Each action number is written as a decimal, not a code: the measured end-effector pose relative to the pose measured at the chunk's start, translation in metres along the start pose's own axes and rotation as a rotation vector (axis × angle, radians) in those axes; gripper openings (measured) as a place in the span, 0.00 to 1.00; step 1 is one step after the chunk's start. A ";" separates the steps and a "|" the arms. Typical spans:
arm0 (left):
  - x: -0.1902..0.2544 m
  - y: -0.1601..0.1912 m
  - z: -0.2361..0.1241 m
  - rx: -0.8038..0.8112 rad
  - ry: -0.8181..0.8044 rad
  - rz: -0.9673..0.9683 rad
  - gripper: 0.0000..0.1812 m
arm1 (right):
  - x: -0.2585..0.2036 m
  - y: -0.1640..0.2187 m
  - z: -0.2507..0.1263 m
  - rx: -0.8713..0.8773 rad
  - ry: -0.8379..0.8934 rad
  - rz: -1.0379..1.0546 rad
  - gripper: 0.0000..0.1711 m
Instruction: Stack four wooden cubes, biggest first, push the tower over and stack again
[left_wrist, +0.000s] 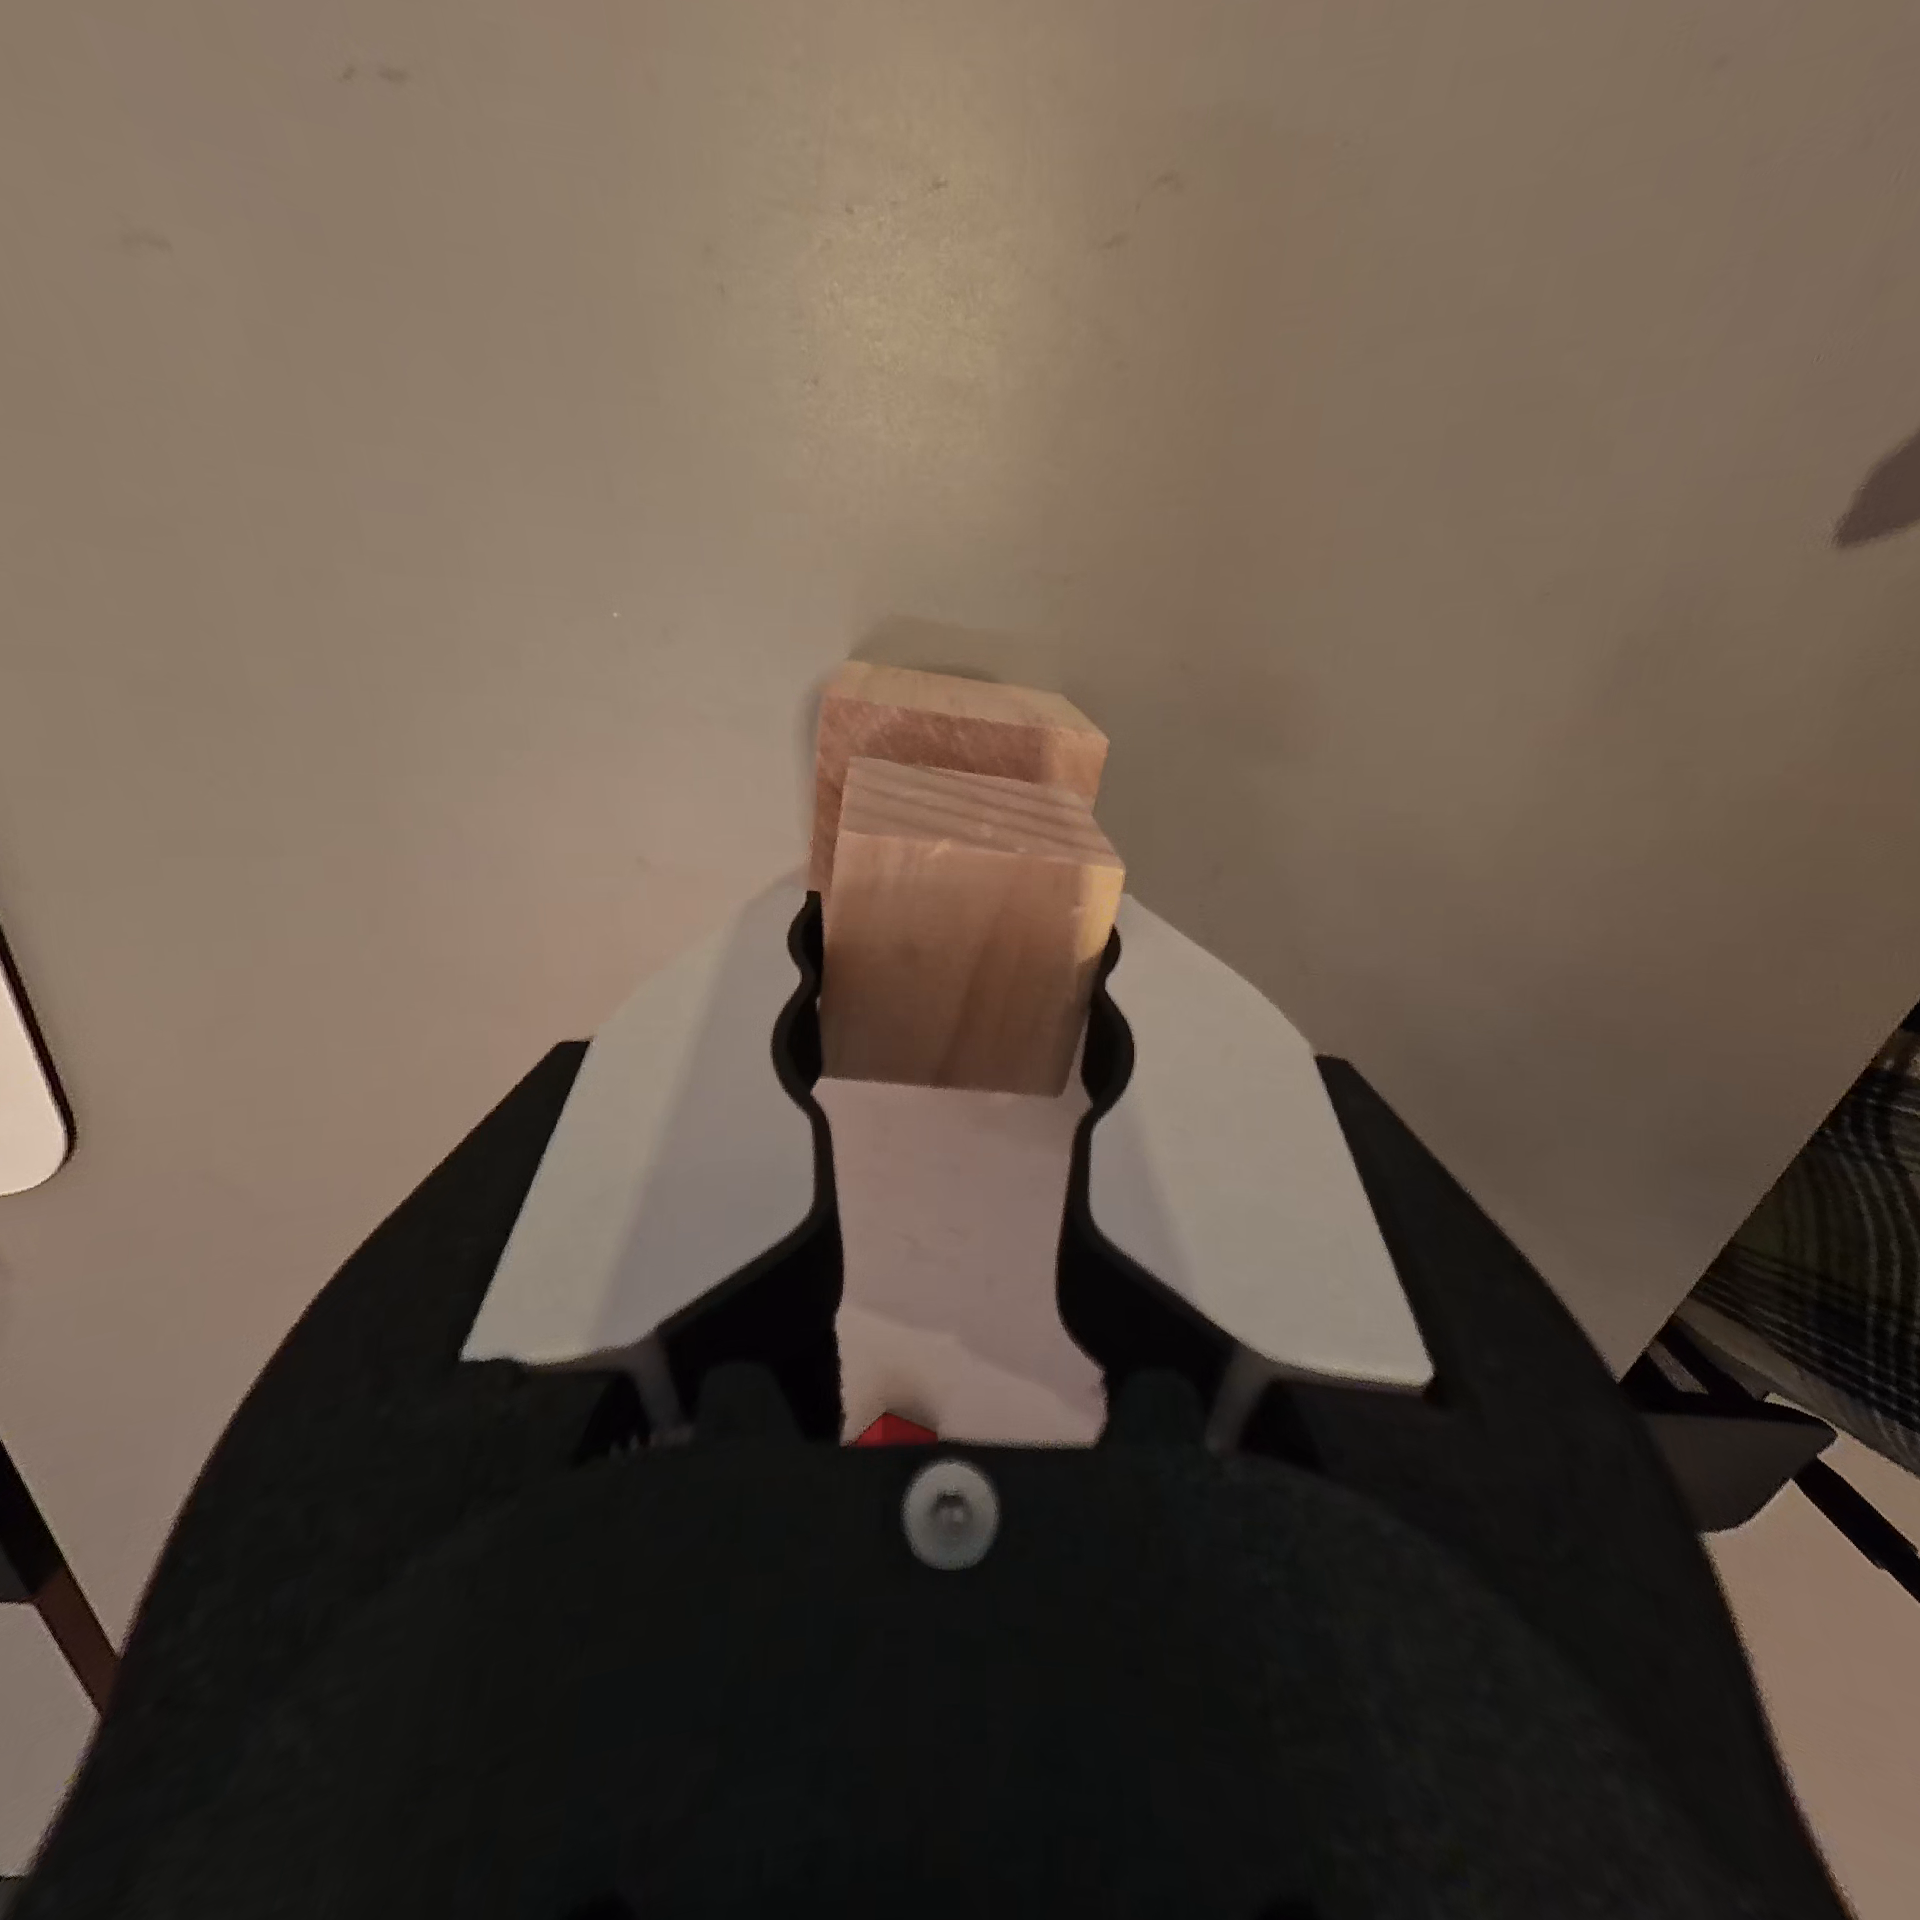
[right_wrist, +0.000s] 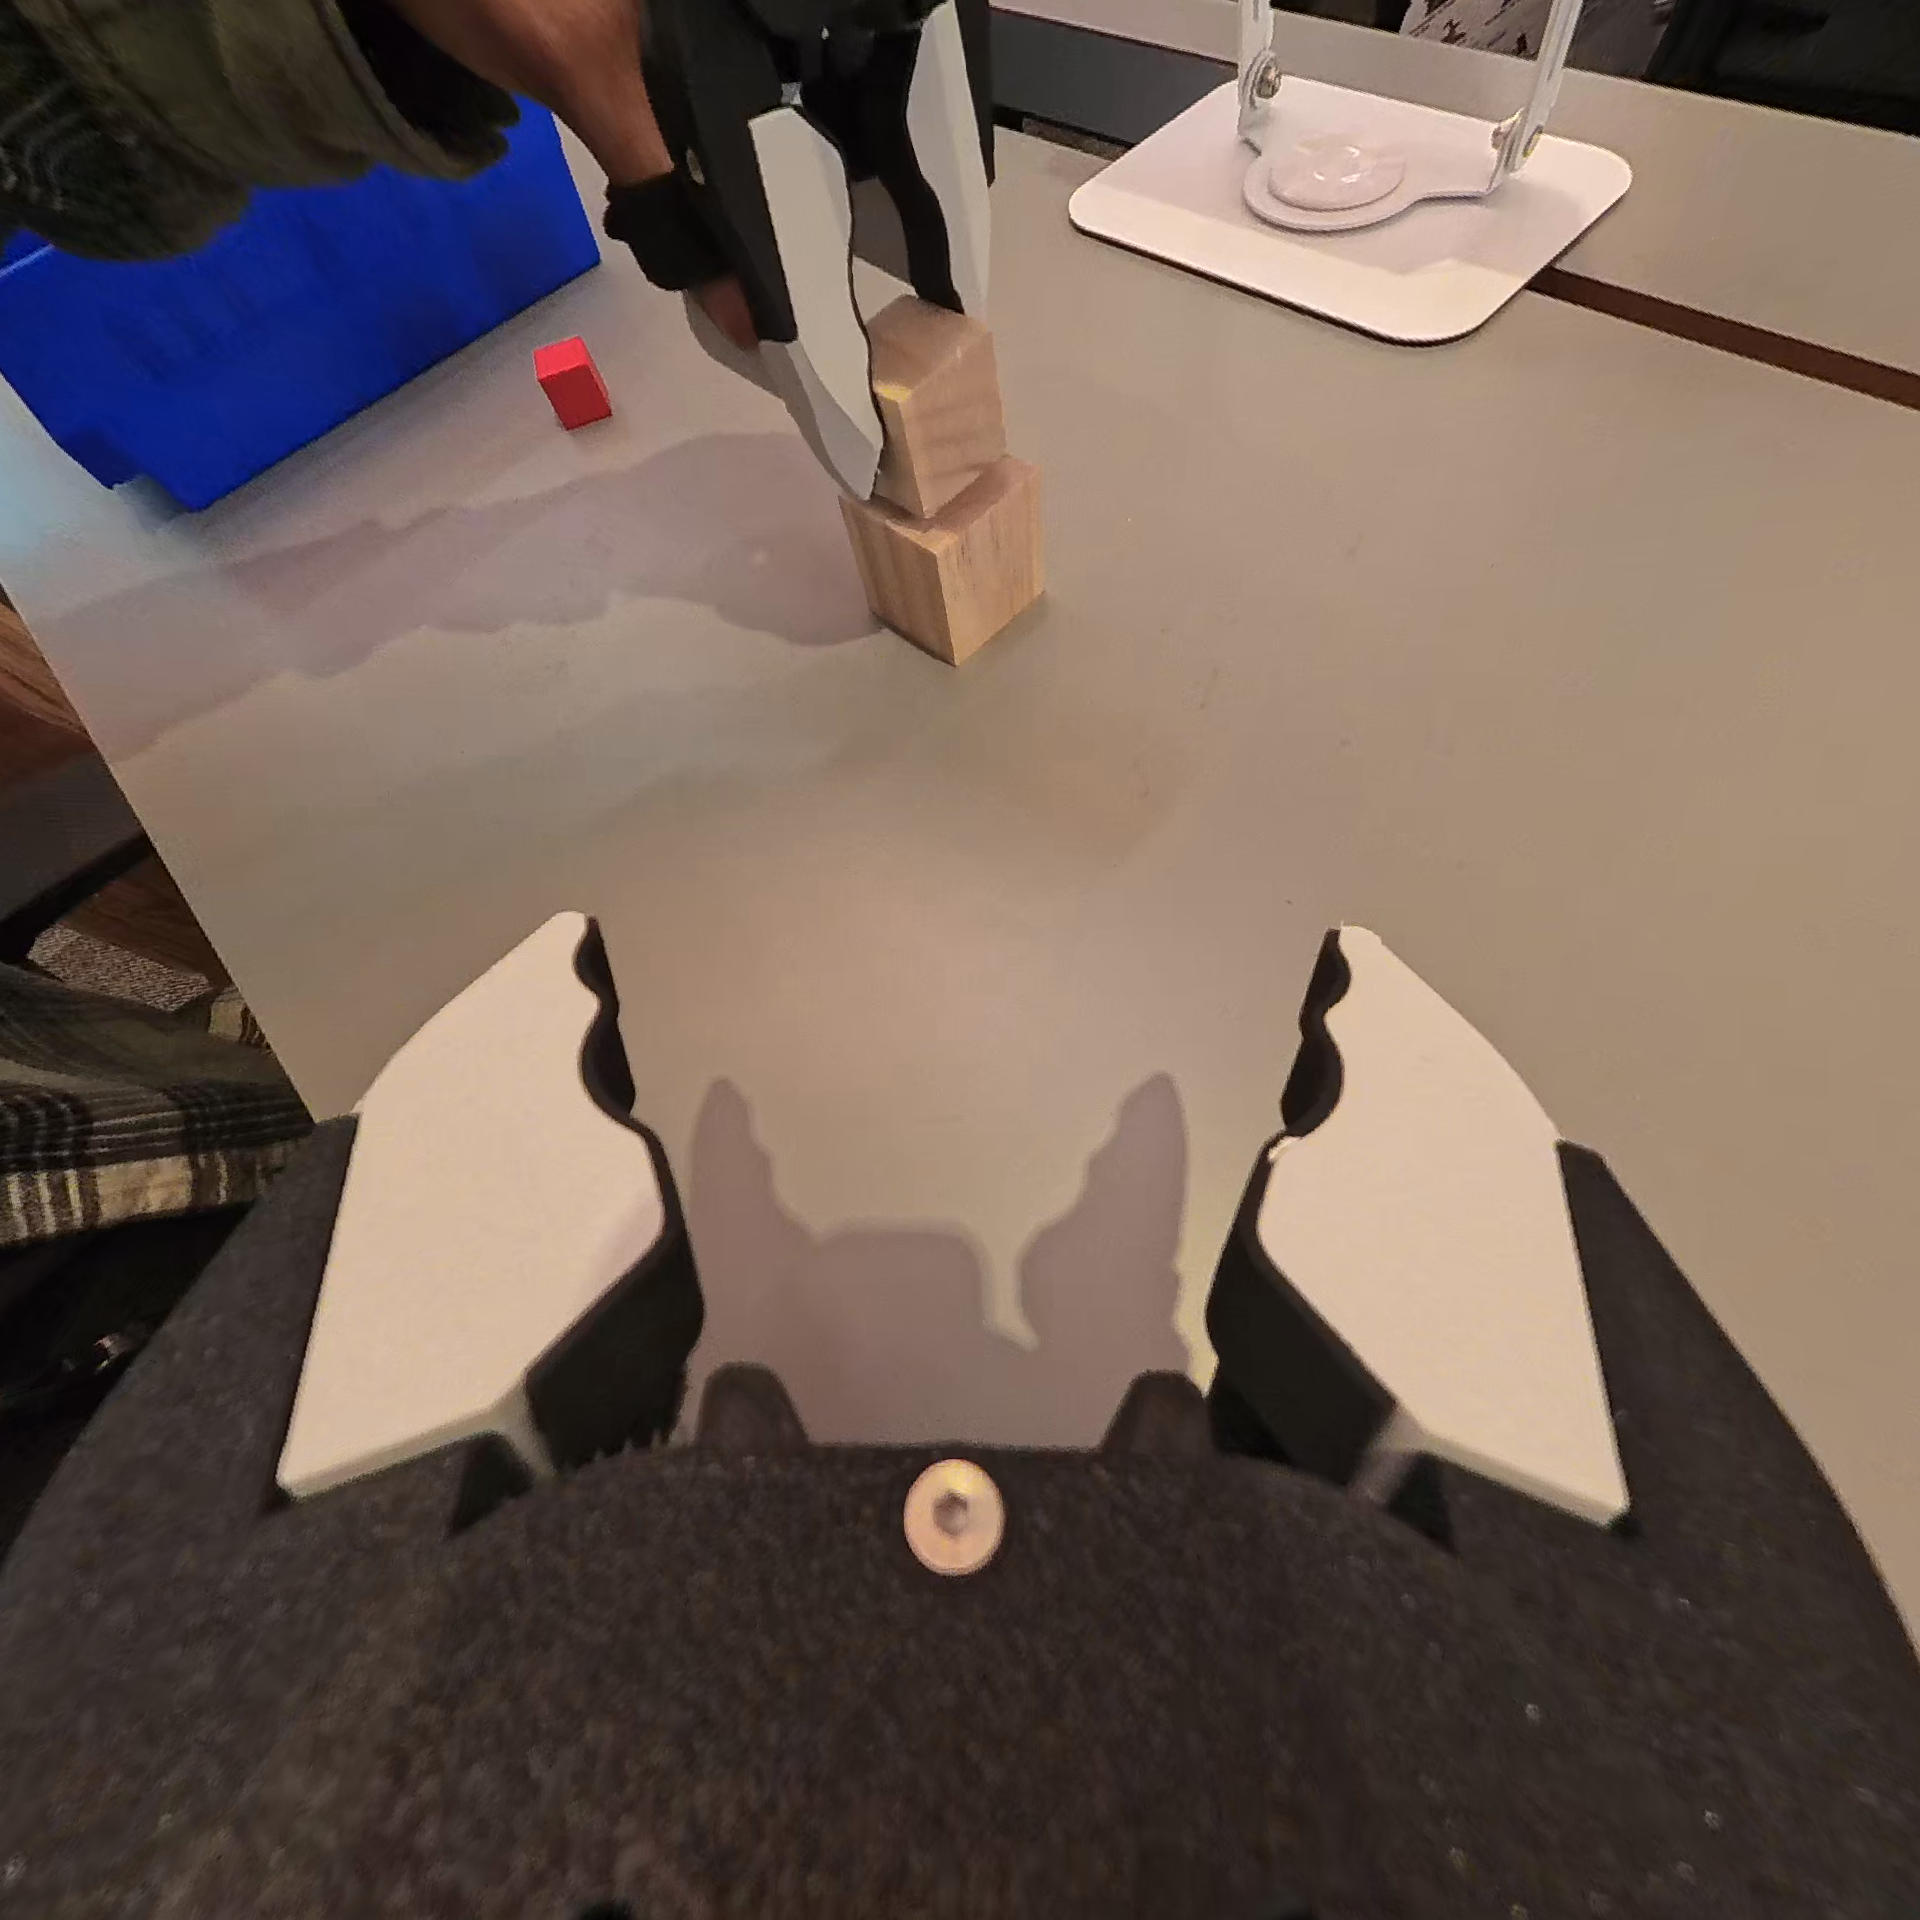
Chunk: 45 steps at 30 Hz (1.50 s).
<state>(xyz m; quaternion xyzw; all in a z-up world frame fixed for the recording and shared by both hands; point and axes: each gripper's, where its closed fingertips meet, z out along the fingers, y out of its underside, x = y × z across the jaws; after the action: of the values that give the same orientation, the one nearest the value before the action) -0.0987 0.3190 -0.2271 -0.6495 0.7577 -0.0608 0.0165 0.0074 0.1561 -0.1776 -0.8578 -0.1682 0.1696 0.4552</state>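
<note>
My left gripper (left_wrist: 961, 935) is shut on a plain wooden cube (left_wrist: 961, 966) and holds it on top of a bigger wooden cube (left_wrist: 1070, 743). In the right wrist view the held cube (right_wrist: 935, 405) sits a little turned on the bigger cube (right_wrist: 951, 571), with the left gripper (right_wrist: 914, 395) reaching down from above. A small red cube (right_wrist: 571, 382) lies on the table to the left of the stack; a bit of it shows between my left fingers (left_wrist: 888, 1432). My right gripper (right_wrist: 961, 935) is open and empty, low over the table, well in front of the stack.
A blue bin (right_wrist: 291, 301) stands at the far left behind the red cube. A white stand base (right_wrist: 1351, 197) sits at the far right. The table's left edge (right_wrist: 156, 831) runs close by, with plaid cloth (right_wrist: 104, 1122) below it. A gloved hand (right_wrist: 665, 229) holds the left gripper. The gap from one gripper's tips to the other's is roughly 20 centimeters.
</note>
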 end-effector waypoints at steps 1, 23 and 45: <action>-0.001 0.000 0.000 0.002 -0.002 -0.001 0.26 | 0.000 0.000 0.000 -0.001 -0.001 -0.001 0.72; 0.002 -0.003 0.006 0.016 0.041 -0.013 0.27 | -0.001 0.002 0.001 -0.010 -0.008 -0.002 0.71; -0.055 0.108 -0.075 0.203 -0.142 -0.270 0.46 | -0.005 -0.001 0.001 -0.002 -0.014 -0.008 0.72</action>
<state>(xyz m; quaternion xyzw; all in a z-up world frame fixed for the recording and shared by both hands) -0.2045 0.3952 -0.1676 -0.7432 0.6503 -0.0926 0.1273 0.0028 0.1552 -0.1770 -0.8564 -0.1750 0.1737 0.4536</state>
